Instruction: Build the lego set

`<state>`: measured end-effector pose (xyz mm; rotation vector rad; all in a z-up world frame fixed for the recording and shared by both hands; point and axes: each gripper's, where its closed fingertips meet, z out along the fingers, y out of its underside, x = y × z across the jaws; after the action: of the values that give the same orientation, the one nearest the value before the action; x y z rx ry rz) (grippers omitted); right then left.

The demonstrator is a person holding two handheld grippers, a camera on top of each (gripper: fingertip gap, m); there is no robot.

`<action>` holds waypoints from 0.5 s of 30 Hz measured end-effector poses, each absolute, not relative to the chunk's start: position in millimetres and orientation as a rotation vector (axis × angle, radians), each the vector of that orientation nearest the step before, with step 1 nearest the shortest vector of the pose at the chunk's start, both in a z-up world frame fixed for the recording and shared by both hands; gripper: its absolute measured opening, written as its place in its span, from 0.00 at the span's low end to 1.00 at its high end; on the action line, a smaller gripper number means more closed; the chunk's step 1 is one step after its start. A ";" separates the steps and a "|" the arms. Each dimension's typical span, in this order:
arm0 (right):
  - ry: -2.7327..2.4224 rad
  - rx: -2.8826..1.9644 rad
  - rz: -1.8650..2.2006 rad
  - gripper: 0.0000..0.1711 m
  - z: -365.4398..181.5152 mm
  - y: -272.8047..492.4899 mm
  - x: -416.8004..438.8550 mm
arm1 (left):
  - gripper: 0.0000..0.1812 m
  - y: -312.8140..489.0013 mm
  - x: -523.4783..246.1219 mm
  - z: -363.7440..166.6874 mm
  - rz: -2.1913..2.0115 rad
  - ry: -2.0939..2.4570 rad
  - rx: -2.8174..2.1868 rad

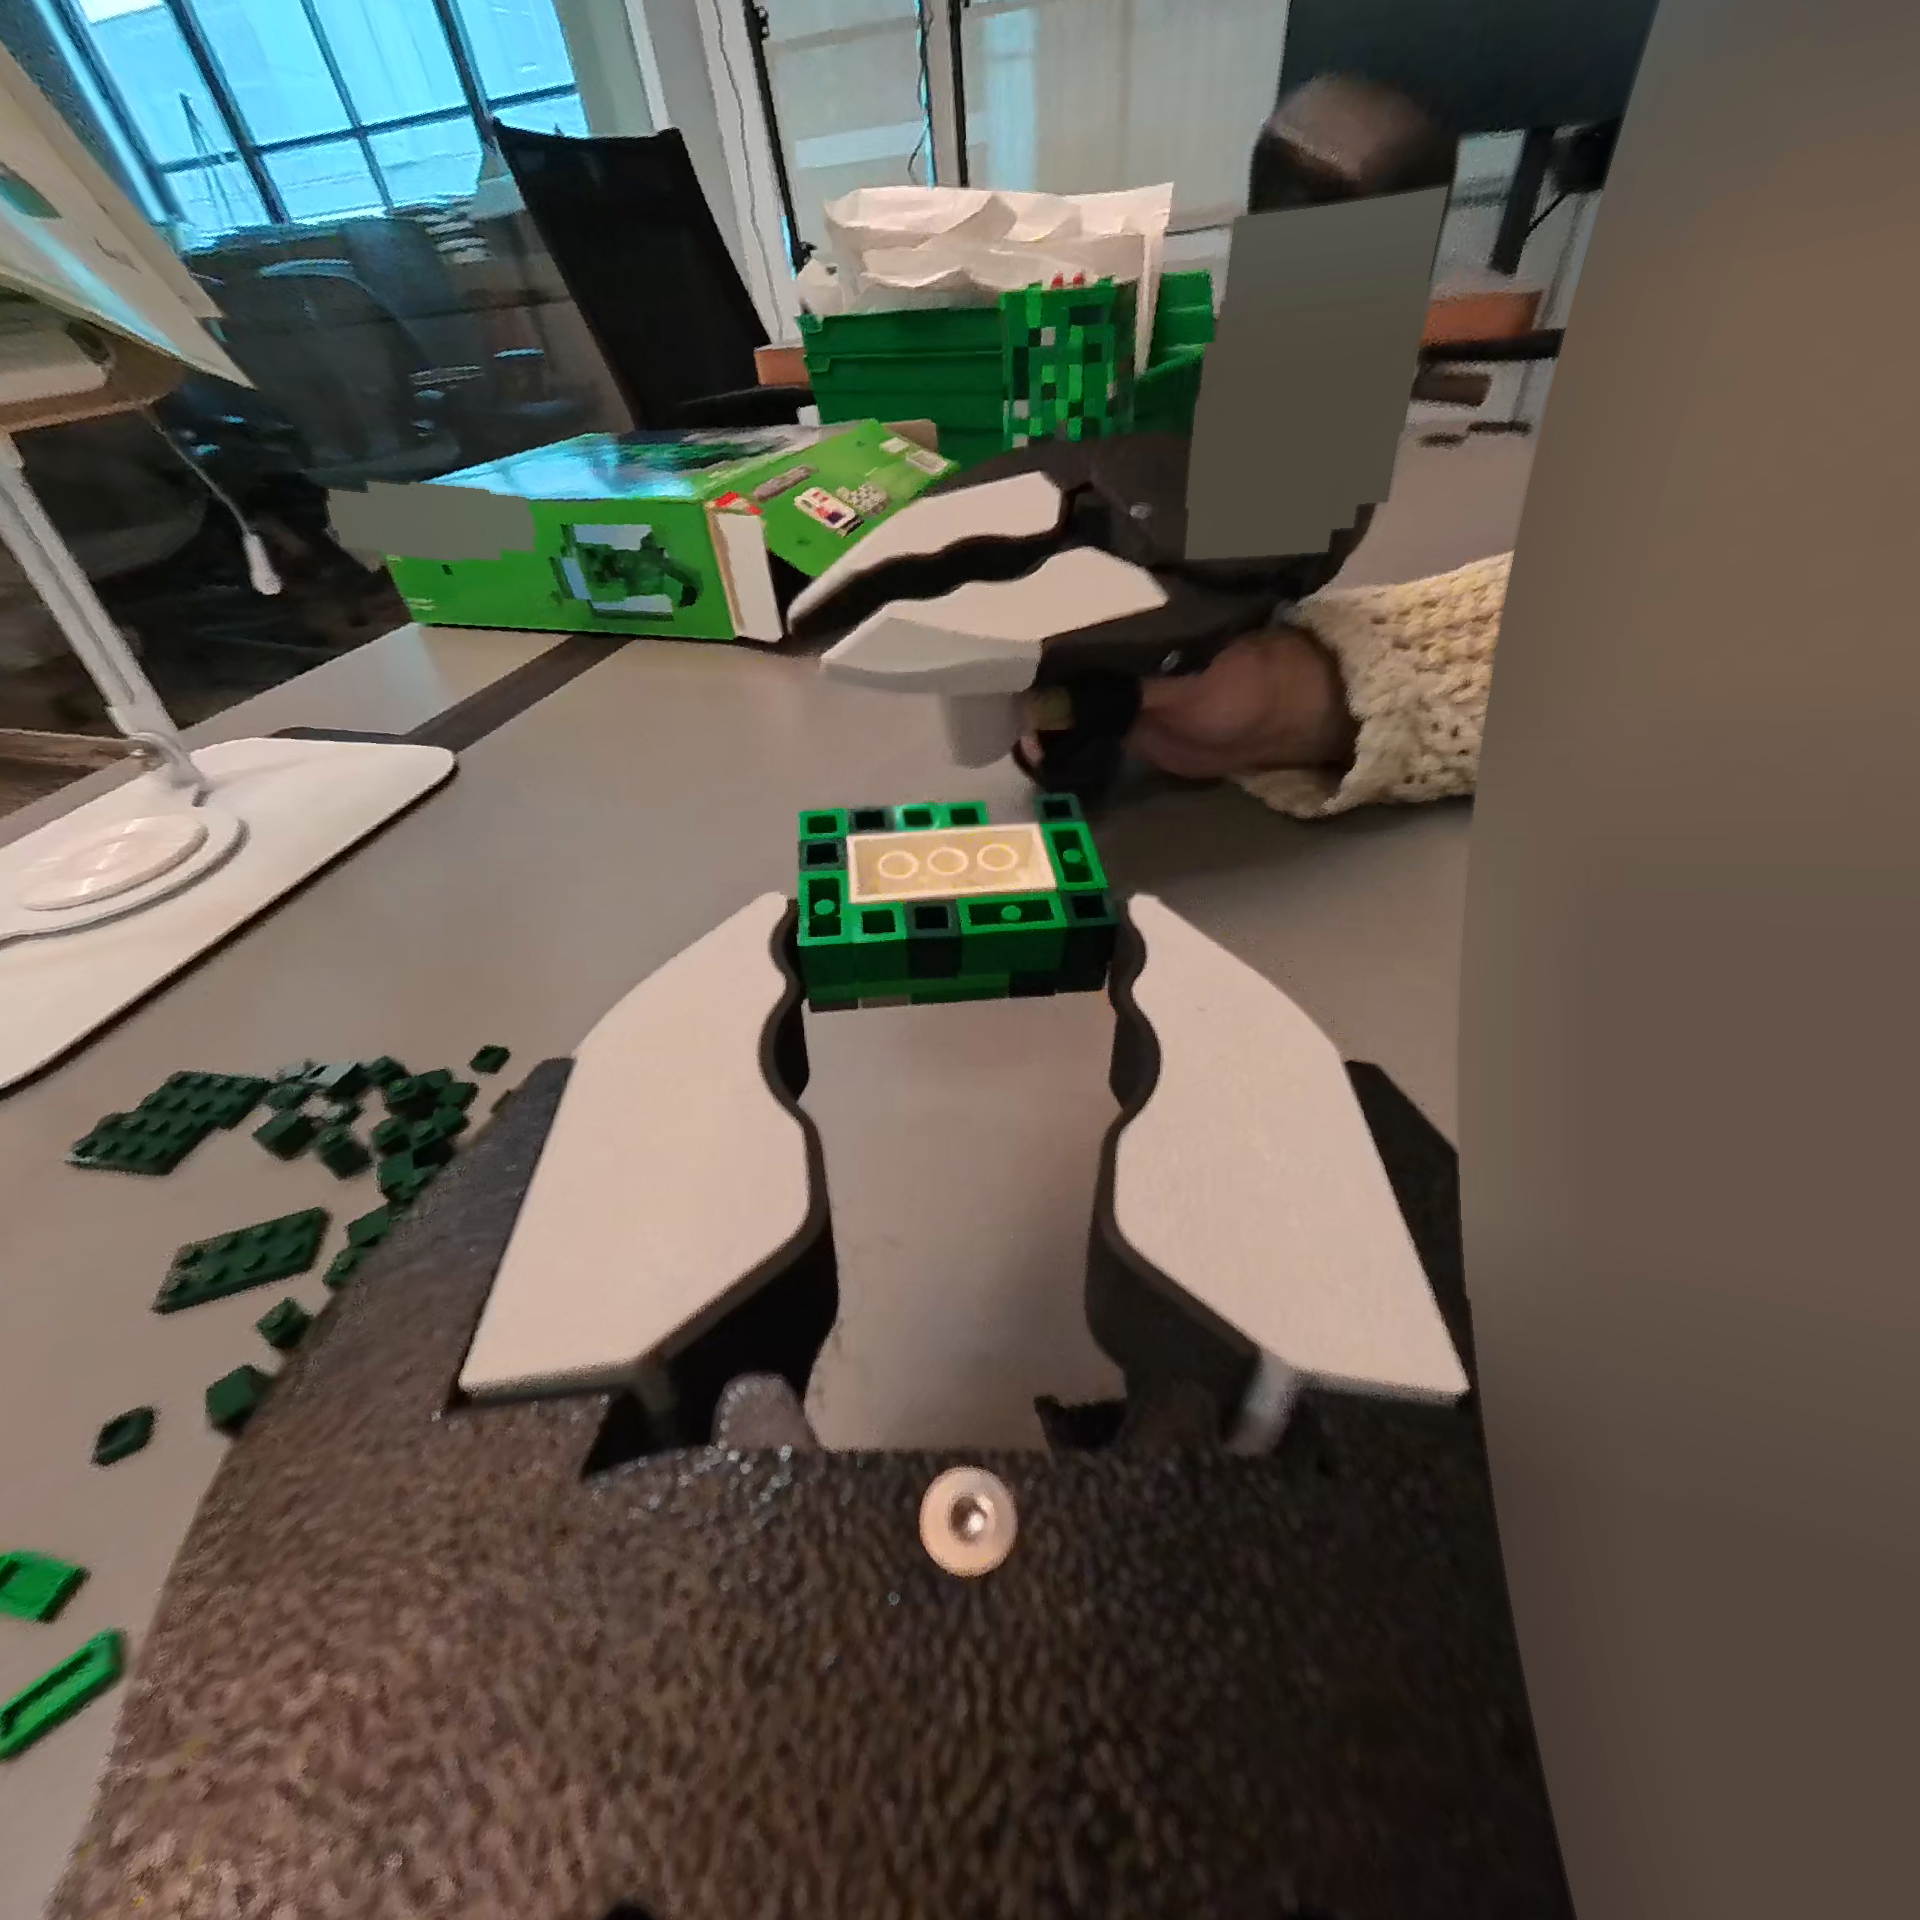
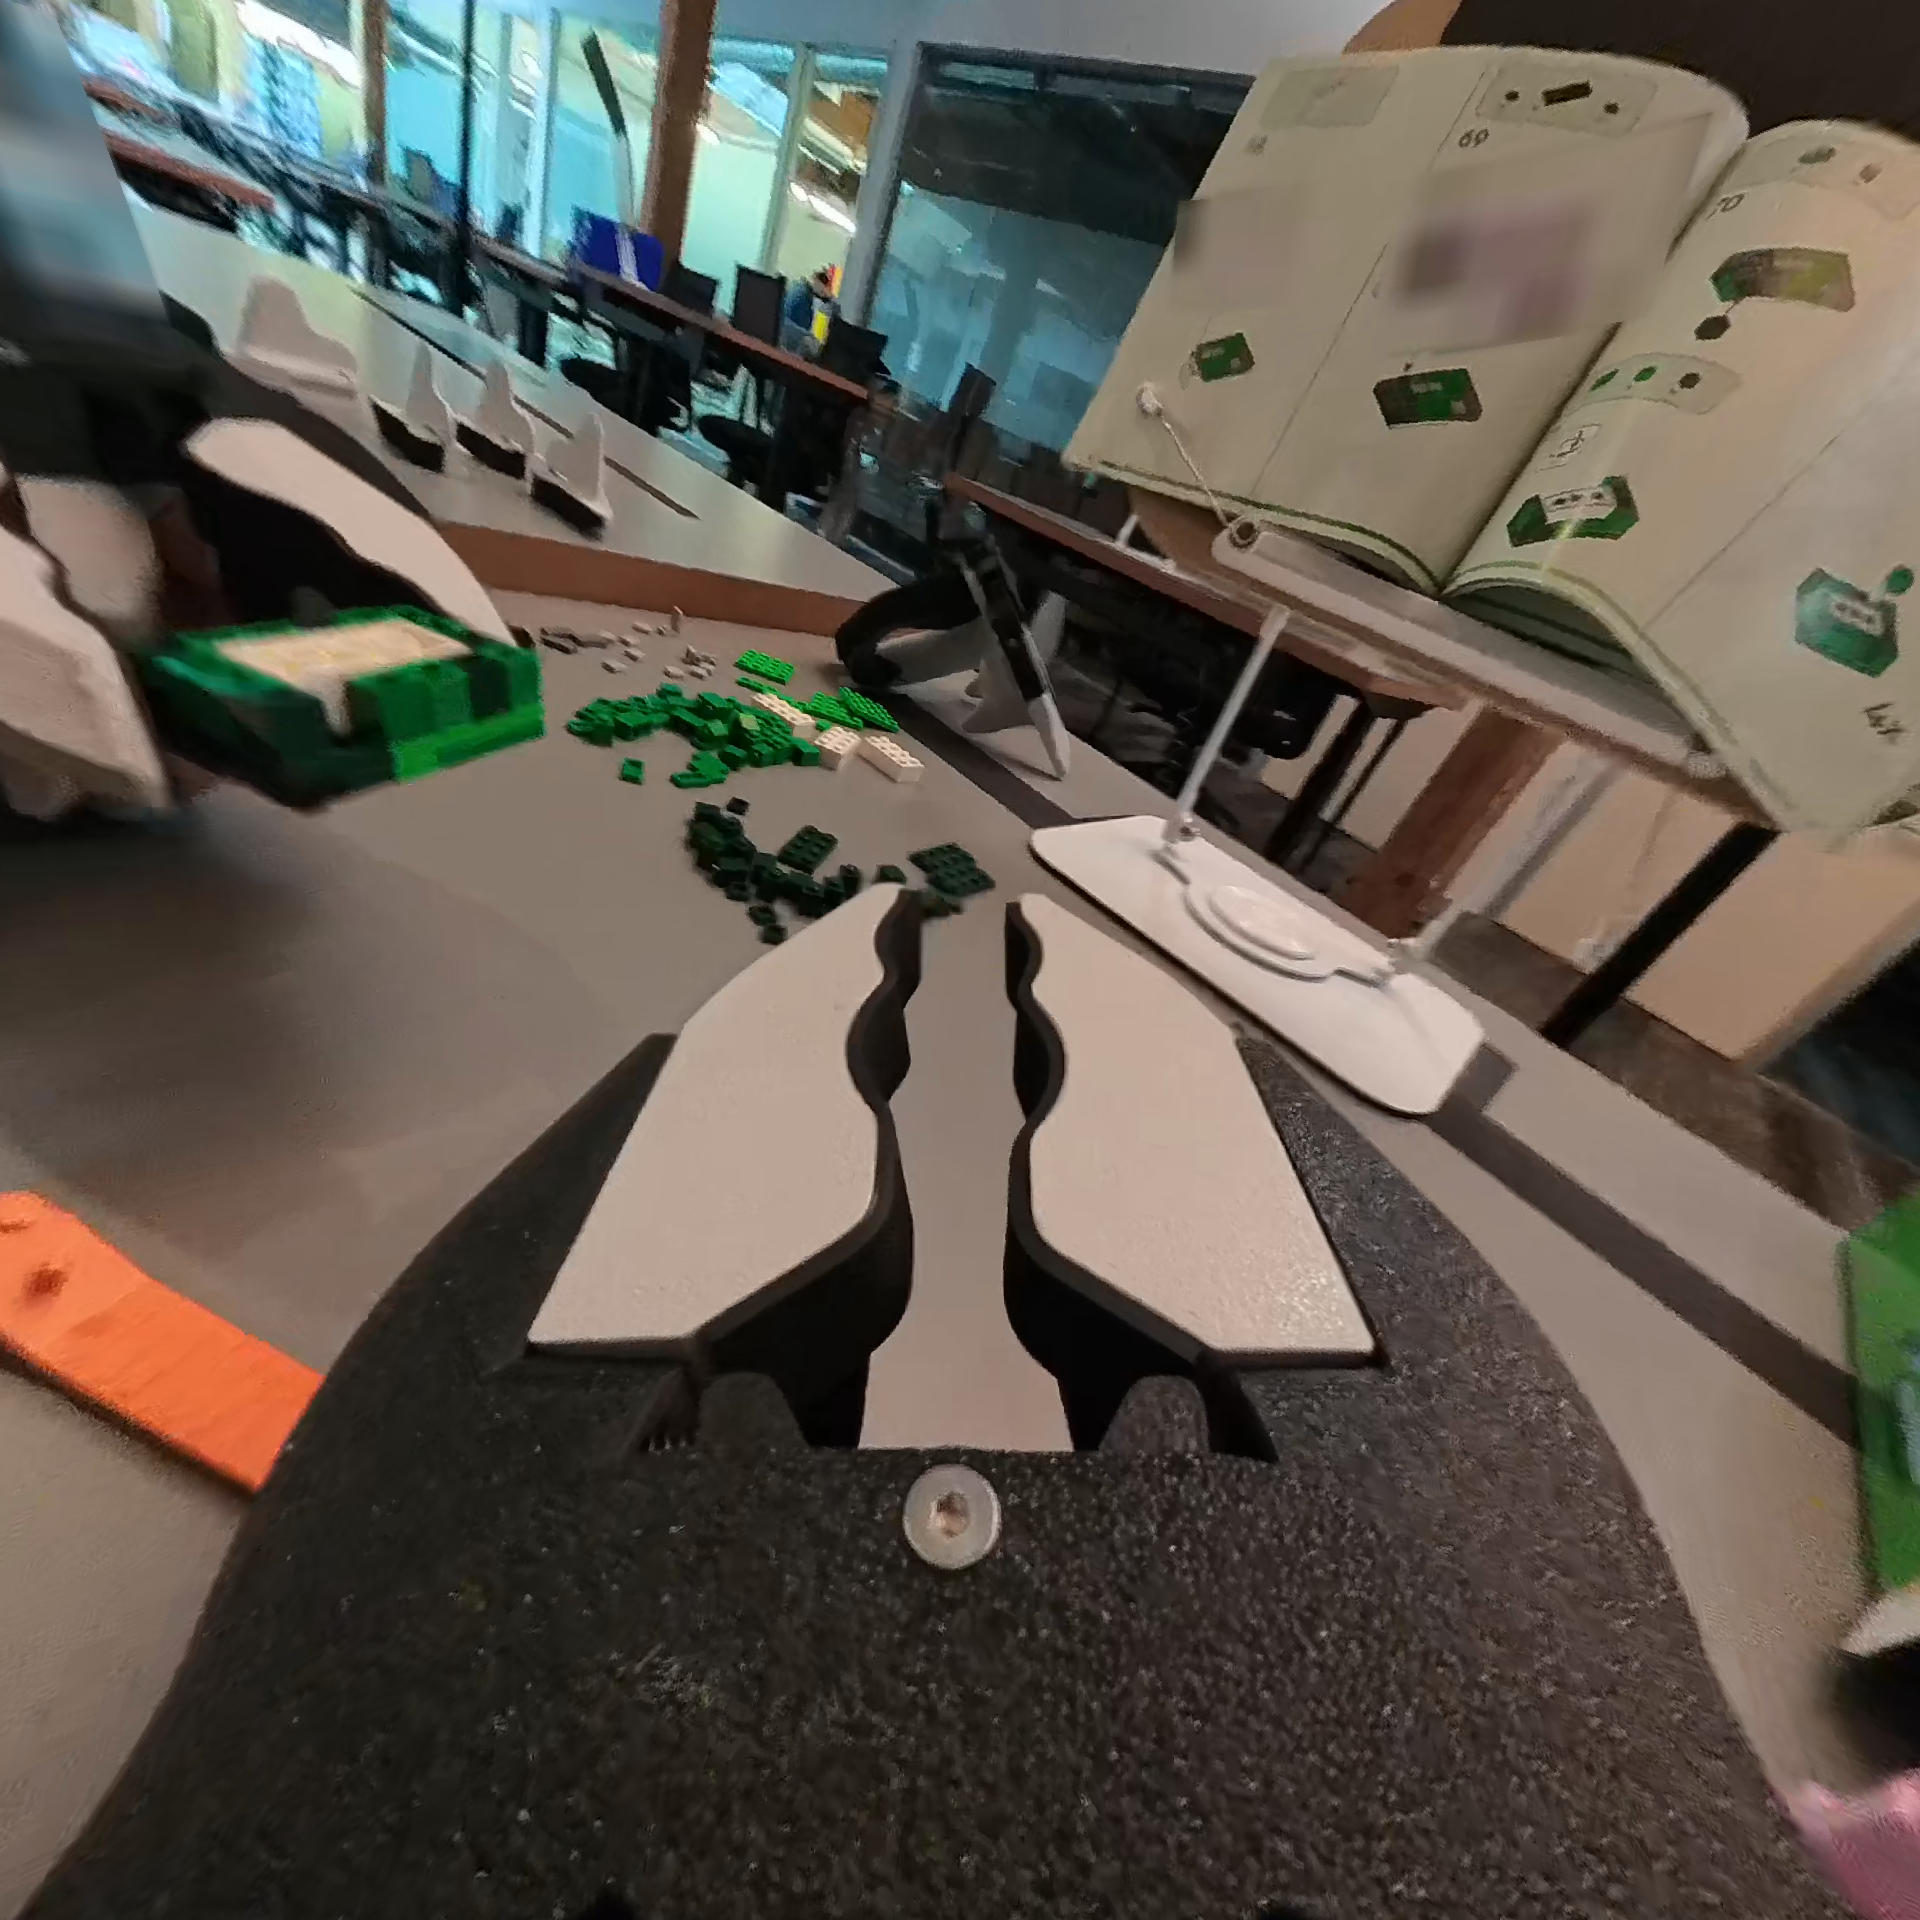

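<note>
Grey counter (image 1: 623, 790) runs through an open office with glass walls behind it. My left hand-held gripper (image 1: 956, 935) clamps the green block assembly (image 1: 951, 904) between its fingertips, lifted clear of the counter and turned underside up, so that the white brick (image 1: 940, 860) set in its middle faces me; I judge I hold it this way to fit the next piece from that side. My right hand-held gripper (image 2: 961, 904) carries nothing, its jaws parted by a narrow gap, and points at the dark green plates (image 2: 821, 862) on the counter, probably to pick one. Farther off lie bright green pieces (image 2: 717, 717) and a few white bricks (image 2: 873, 753). An instruction booklet (image 2: 1455, 343) stands open on a white stand (image 2: 1278, 977) to the right, propped for reading. At the far side the set's green box (image 1: 582, 551) lies on its side, end flap open, contents hidden; behind it a green container (image 1: 914, 364) holds crumpled white paper (image 1: 987, 234).
</note>
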<state>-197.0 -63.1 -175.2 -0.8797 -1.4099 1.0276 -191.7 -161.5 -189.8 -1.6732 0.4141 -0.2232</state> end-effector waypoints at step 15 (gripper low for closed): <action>-1.939 -1.327 1.427 0.22 -222.4 -140.4 -195.0 | 0.31 -151.8 -191.5 -237.2 0.249 0.700 -1.894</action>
<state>-195.0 -140.4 -222.4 -1.3271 -1.9388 1.4270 -191.5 -151.8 -237.2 -1.8941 0.7004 0.2494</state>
